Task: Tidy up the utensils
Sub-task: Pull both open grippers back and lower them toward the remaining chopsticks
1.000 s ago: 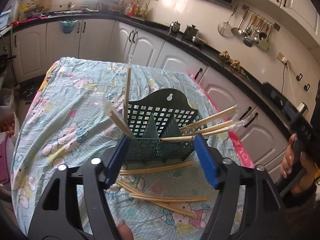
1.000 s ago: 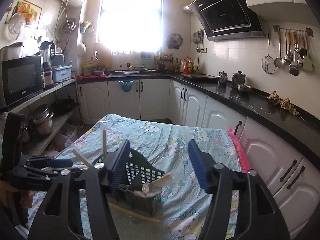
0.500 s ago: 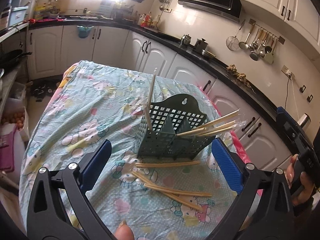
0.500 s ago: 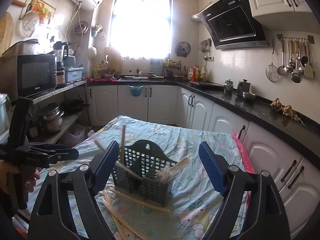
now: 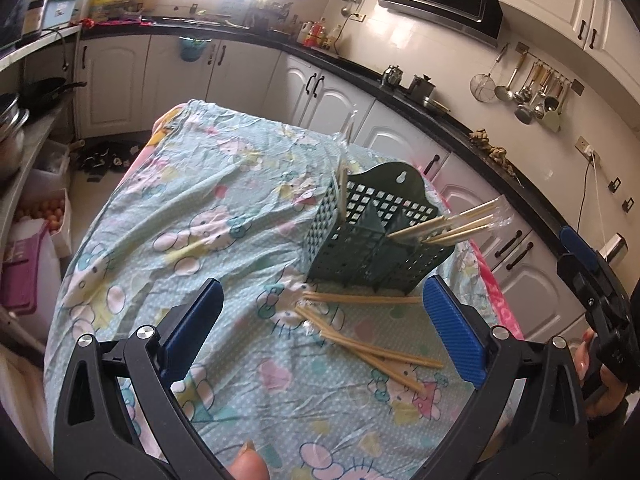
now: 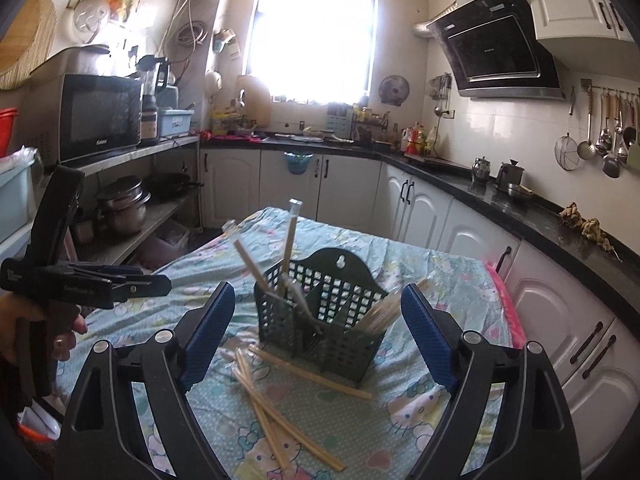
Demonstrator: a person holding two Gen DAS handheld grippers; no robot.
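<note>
Both tongs now hang empty, pulled back from the basket: the left gripper spread wide, the right gripper likewise apart. Wrapped chopsticks went in; loose chopsticks still lie before it. The cloth leaves room leftward; the table's right edge runs close.

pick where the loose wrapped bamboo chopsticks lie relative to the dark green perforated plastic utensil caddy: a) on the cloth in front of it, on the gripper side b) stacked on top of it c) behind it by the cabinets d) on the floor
a: the loose wrapped bamboo chopsticks lie scattered on the patterned cloth between the dark green perforated plastic utensil caddy and the camera, not on top, behind or on the floor.
</note>
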